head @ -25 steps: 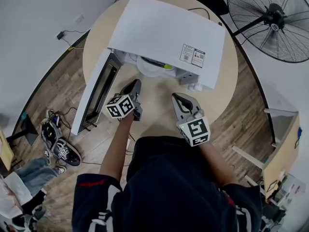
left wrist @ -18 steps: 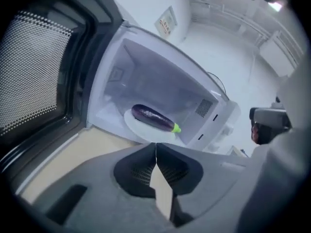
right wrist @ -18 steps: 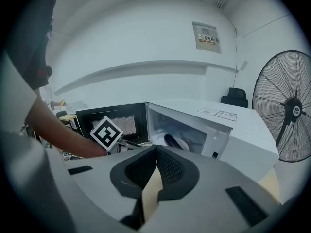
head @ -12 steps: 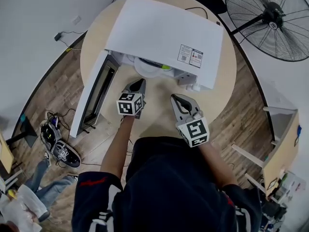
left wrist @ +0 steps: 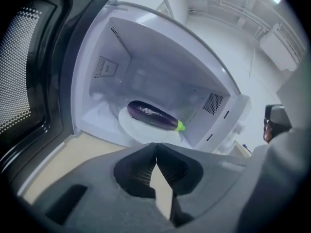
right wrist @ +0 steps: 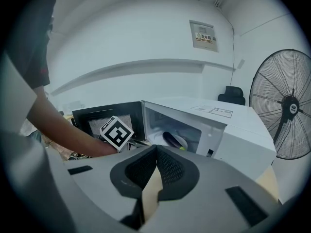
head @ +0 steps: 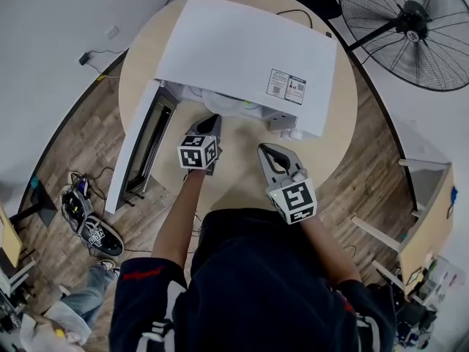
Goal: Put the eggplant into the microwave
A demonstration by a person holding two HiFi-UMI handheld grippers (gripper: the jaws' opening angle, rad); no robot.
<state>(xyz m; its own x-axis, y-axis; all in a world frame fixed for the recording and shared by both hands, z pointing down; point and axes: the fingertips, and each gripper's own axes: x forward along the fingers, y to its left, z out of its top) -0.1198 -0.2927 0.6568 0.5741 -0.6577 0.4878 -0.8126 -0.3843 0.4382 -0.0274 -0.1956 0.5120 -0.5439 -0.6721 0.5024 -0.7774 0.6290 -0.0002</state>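
**Eggplant inside the microwave, both grippers empty**

The eggplant (left wrist: pixel 154 116) lies on the white plate (left wrist: pixel 133 127) inside the microwave (head: pixel 249 53), with its green stem end toward the right of the left gripper view. The door (head: pixel 143 141) stands open at the left of the head view. Your left gripper (head: pixel 210 121) sits just in front of the opening, its jaws closed together on nothing. Your right gripper (head: pixel 265 149) is over the worktop (head: pixel 238 176), to the lower right of the left one. Its jaws are also pressed together and empty.

- one microwave (head: pixel 249 57)
- one eggplant (left wrist: pixel 153 115)
- one white plate (left wrist: pixel 127 126)
- two claws: left claw (head: pixel 212 121), right claw (head: pixel 265 149)
- one round bench (head: pixel 338 123)
- one fan (head: pixel 410 28)
- two shoes (head: pixel 97 233)
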